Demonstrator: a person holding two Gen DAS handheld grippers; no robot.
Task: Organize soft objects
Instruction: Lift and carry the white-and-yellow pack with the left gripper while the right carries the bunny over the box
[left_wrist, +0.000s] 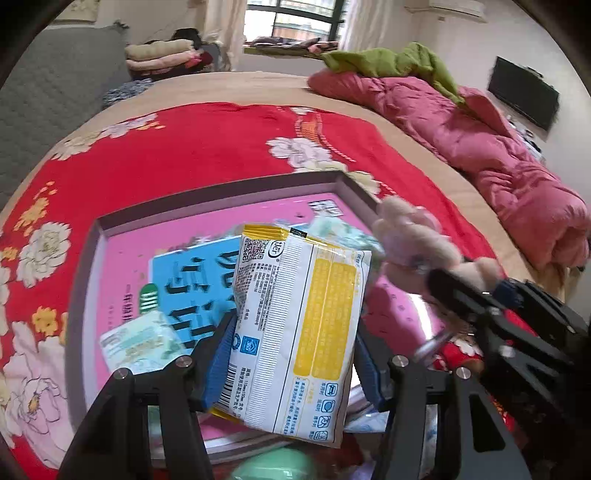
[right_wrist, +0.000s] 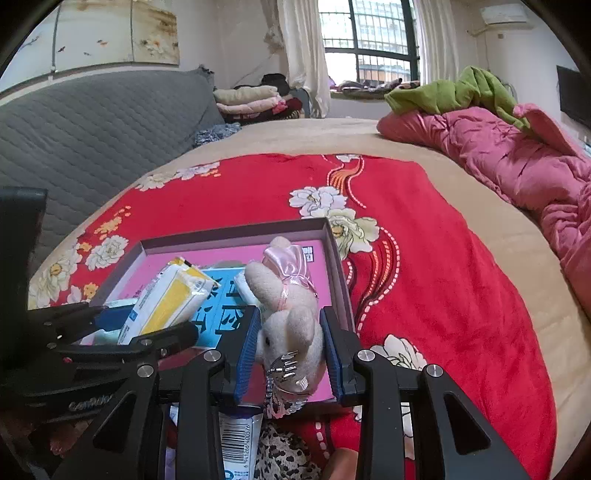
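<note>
My left gripper (left_wrist: 291, 328) is shut on a white and yellow tissue pack (left_wrist: 299, 325) and holds it over the pink-bottomed box (left_wrist: 122, 266); it also shows in the right wrist view (right_wrist: 170, 299). My right gripper (right_wrist: 290, 325) is shut on a small plush rabbit (right_wrist: 288, 306) with a pink bow and a metal keychain, above the box's right part (right_wrist: 334, 258). The rabbit shows at the right in the left wrist view (left_wrist: 410, 236). A pale green tissue pack (left_wrist: 136, 343) lies in the box on a blue label.
The box sits on a red flowered blanket (right_wrist: 424, 280) on a bed. A pink quilt (right_wrist: 517, 162) with a green cloth (right_wrist: 454, 88) lies at the right. A grey headboard (right_wrist: 92, 125) is at the left. A barcoded pack (right_wrist: 236, 439) and leopard fabric lie below my right gripper.
</note>
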